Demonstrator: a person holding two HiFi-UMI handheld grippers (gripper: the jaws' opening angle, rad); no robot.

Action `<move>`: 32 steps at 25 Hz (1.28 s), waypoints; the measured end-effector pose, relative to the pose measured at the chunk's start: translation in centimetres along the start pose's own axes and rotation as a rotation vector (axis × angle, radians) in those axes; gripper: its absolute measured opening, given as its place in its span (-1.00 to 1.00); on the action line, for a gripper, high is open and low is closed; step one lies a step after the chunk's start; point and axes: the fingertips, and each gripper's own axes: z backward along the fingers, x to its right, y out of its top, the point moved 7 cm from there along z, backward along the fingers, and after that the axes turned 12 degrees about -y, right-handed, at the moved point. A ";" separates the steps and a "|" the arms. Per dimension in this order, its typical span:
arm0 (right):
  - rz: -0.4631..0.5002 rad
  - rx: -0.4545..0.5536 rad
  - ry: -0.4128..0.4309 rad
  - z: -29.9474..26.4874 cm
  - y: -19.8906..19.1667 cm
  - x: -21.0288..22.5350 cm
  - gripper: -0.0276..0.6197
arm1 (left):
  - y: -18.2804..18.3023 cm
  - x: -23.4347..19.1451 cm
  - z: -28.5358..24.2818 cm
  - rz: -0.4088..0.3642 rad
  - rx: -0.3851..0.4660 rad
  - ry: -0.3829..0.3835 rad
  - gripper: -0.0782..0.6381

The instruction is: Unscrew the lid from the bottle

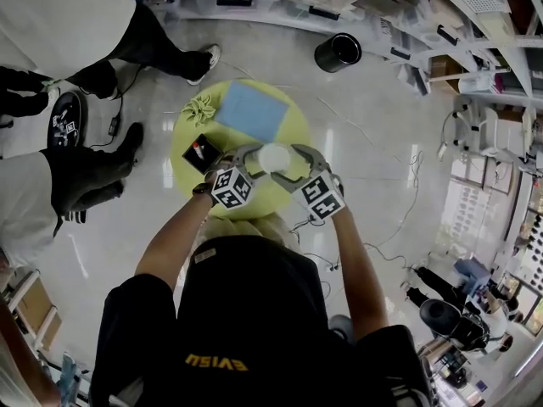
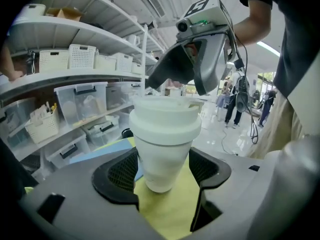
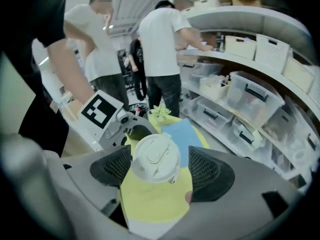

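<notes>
A white bottle (image 2: 161,159) with a wide white lid (image 2: 165,121) stands upright over the round yellow table (image 1: 188,134). My left gripper (image 2: 163,173) is shut on the bottle's body below the lid, with both black pads against it. From above, my right gripper (image 3: 160,168) reaches around the lid (image 3: 156,158); its jaws are open, and a narrow gap shows at the right pad. In the head view both grippers (image 1: 256,164) (image 1: 293,164) meet at the bottle (image 1: 273,156).
A blue mat (image 1: 250,110), a green ornament (image 1: 201,107) and a small black item (image 1: 202,153) lie on the table. People stand at the left (image 1: 76,172). Shelves with plastic bins (image 3: 250,96) and a black bucket (image 1: 338,52) lie beyond.
</notes>
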 end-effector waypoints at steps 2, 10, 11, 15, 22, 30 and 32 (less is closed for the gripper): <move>-0.133 0.019 -0.071 0.3 0.1 0.3 0.18 | -0.2 -0.3 0.2 -0.001 -0.005 -0.001 0.14; -0.430 -0.135 -0.189 -1.0 -1.5 0.3 0.19 | 1.2 -0.3 -1.3 -0.068 -0.035 -0.033 0.14; -0.435 -0.158 -0.203 -1.1 -1.9 0.4 0.19 | 1.5 -0.2 -1.5 -0.082 -0.040 -0.040 0.14; -0.423 -0.207 -0.206 -0.8 -3.0 1.1 0.10 | 2.1 0.1 -2.1 -0.130 -0.050 -0.057 0.14; -0.366 -0.212 -0.137 -0.4 -4.0 1.0 0.09 | 2.2 0.6 -2.4 -0.188 -0.062 -0.086 0.13; -0.046 -0.201 -0.061 -0.7 -2.9 0.2 0.09 | 1.7 0.4 -2.1 -0.186 -0.062 -0.098 0.13; 0.053 -0.199 -0.040 -0.6 -2.8 -0.1 0.09 | 1.7 0.5 -2.1 -0.198 -0.067 -0.102 0.13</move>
